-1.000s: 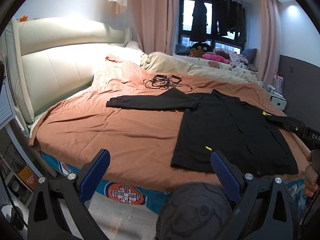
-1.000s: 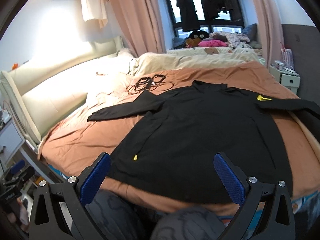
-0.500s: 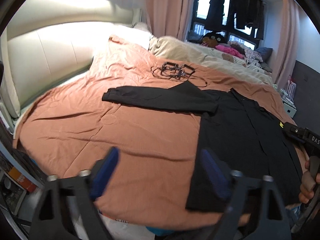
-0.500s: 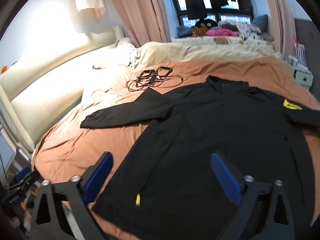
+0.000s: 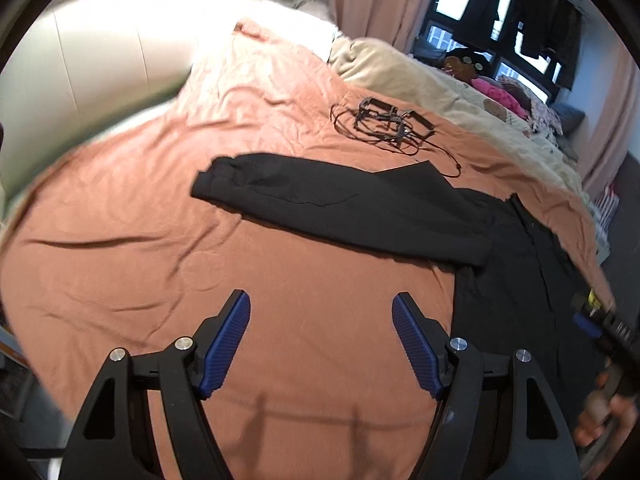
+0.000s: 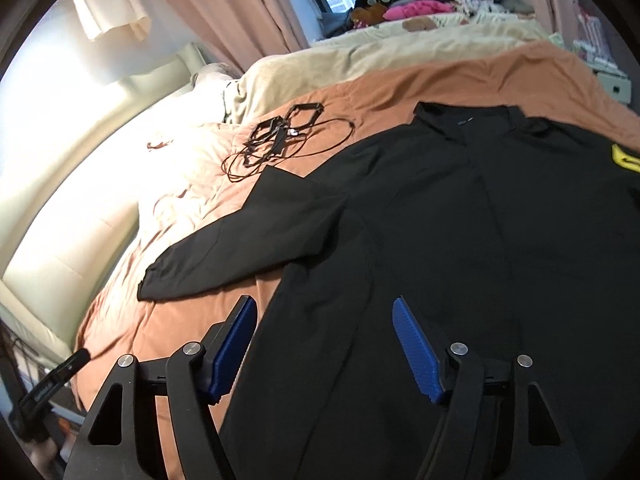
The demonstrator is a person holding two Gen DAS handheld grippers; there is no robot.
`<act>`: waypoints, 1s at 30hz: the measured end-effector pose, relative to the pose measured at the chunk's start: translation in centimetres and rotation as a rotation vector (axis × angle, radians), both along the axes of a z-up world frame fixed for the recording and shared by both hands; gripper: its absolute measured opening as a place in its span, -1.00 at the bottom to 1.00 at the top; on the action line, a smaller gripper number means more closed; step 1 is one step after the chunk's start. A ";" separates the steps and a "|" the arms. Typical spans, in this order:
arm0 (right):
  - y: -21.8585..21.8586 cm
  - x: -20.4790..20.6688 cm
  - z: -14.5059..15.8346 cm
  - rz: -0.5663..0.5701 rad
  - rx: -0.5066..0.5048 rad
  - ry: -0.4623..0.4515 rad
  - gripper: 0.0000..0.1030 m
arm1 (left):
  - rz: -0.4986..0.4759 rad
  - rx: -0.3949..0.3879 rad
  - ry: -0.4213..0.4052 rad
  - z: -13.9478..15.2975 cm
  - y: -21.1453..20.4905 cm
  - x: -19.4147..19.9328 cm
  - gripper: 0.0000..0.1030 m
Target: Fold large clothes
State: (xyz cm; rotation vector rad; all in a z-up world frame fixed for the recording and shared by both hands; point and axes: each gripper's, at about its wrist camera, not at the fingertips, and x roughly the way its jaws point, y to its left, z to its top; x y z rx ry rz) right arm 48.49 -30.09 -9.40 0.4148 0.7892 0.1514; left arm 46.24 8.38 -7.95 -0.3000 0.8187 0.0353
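Note:
A large black long-sleeved shirt (image 6: 460, 232) lies flat on the orange bedspread (image 5: 160, 232), collar toward the far side. Its left sleeve (image 5: 340, 204) stretches out to the left. A yellow logo (image 6: 626, 158) shows on the right sleeve. My left gripper (image 5: 320, 332) is open and empty above bare bedspread, short of the sleeve. My right gripper (image 6: 324, 336) is open and empty, hovering over the shirt's lower left side near its edge. The right gripper also shows at the right edge of the left wrist view (image 5: 600, 324).
A tangle of black cables (image 5: 384, 124) lies on the bedspread beyond the sleeve; it also shows in the right wrist view (image 6: 280, 140). A beige duvet (image 6: 380, 52) is bunched at the far side. A cream headboard (image 5: 100, 60) is on the left.
Both grippers have moved forward and lower over the bed. The shirt now fills more of both views. The jaws stay open; the shirt has not moved.

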 end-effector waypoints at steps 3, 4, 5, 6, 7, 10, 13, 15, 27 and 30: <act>0.0 2.8 -1.6 0.019 0.027 0.034 0.25 | 0.035 -0.036 0.055 -1.4 1.4 3.2 0.44; 0.0 3.6 -2.1 0.018 0.032 0.041 0.24 | 0.043 -0.047 0.068 -1.8 1.7 4.0 0.44; 0.1 4.4 -2.6 0.014 0.029 0.047 0.24 | 0.052 -0.065 0.084 -2.3 2.2 5.2 0.44; 0.2 5.1 -3.0 0.011 0.029 0.056 0.24 | 0.058 -0.070 0.092 -2.7 2.4 5.9 0.44; 0.2 5.8 -3.6 0.011 0.036 0.067 0.24 | 0.068 -0.063 0.103 -3.2 2.7 7.0 0.44; 0.5 7.7 -5.1 0.011 0.043 0.100 0.17 | 0.101 -0.053 0.130 -4.5 3.6 10.0 0.44; 1.1 9.4 -6.3 0.014 0.020 0.126 0.12 | 0.128 -0.071 0.170 -6.1 4.5 12.3 0.44; 1.2 10.2 -7.0 0.020 0.026 0.136 0.02 | 0.151 -0.071 0.198 -7.3 5.0 14.2 0.44; -0.6 14.8 -8.4 -0.022 0.153 0.154 -0.44 | 0.217 -0.030 0.191 -10.3 6.1 20.2 -0.87; -1.4 15.7 -8.7 -0.028 0.210 0.152 -0.72 | 0.205 -0.040 0.120 -8.0 6.2 20.1 -0.90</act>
